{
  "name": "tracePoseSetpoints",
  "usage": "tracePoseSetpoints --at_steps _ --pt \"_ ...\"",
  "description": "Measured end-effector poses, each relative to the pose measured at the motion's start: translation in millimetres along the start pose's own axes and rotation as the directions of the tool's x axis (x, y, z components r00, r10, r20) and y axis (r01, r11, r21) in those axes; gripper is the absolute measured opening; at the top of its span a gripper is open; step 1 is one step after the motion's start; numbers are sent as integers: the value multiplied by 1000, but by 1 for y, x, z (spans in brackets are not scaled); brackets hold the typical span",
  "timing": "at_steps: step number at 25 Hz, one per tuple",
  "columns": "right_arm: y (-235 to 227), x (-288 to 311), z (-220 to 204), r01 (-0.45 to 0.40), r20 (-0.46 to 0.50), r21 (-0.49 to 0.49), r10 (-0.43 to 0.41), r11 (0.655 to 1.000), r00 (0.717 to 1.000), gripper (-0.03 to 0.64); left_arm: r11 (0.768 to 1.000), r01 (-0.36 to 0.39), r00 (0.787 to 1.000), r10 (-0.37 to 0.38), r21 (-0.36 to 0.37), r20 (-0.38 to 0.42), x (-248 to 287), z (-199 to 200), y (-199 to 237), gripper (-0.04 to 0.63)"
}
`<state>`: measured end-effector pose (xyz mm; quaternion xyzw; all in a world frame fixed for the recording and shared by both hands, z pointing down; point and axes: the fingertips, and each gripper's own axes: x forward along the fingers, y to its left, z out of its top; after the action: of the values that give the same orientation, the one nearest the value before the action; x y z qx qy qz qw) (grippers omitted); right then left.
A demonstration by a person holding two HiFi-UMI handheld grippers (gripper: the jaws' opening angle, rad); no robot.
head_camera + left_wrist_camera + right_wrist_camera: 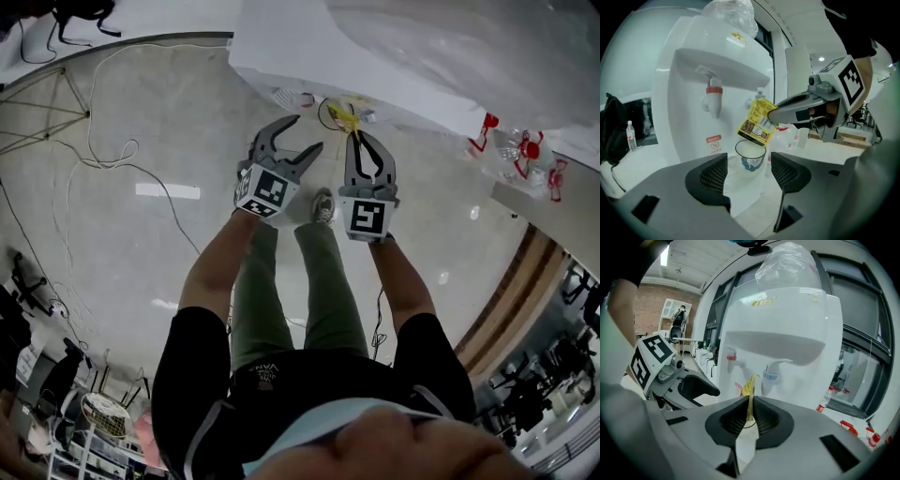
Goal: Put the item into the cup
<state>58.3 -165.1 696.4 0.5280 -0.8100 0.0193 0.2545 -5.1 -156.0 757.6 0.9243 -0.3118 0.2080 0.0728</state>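
A yellow sachet (757,123) hangs tilted just over a small white cup (751,157) with a blue pattern. The cup stands on the shelf of a white water dispenser (712,61). My right gripper (750,416) is shut on the sachet (750,387), pinching its lower edge between the pads. In the left gripper view the right gripper (774,114) reaches in from the right. My left gripper (749,176) stands open. The cup sits beyond its jaws, untouched. In the head view both grippers point at the dispenser, left gripper (305,133) beside right gripper (359,139), with the sachet (345,117) at the right one's tip.
The dispenser carries a red tap (714,96) and a blue tap (771,376) above the cup's shelf. Clear bottles with red caps (520,145) lie on a ledge to the right. Cables (112,150) trail over the glossy floor at left.
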Motion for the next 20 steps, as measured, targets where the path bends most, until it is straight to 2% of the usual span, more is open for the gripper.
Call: tracePoseSetpoints --at_steps 8,16,20 --pt "-6 20 -12 -16 -11 -45 15 999 1000 54 1000 17 999 -17 0 -44 37 -17 -4 311" --pt "-1 29 -28 -61 -72 -65 56 996 996 54 995 85 994 -81 51 -68 50 -20 -14 314" --pt "-1 34 -29 -73 -89 -43 69 996 994 54 993 100 993 -96 57 -73 52 -24 -13 318"
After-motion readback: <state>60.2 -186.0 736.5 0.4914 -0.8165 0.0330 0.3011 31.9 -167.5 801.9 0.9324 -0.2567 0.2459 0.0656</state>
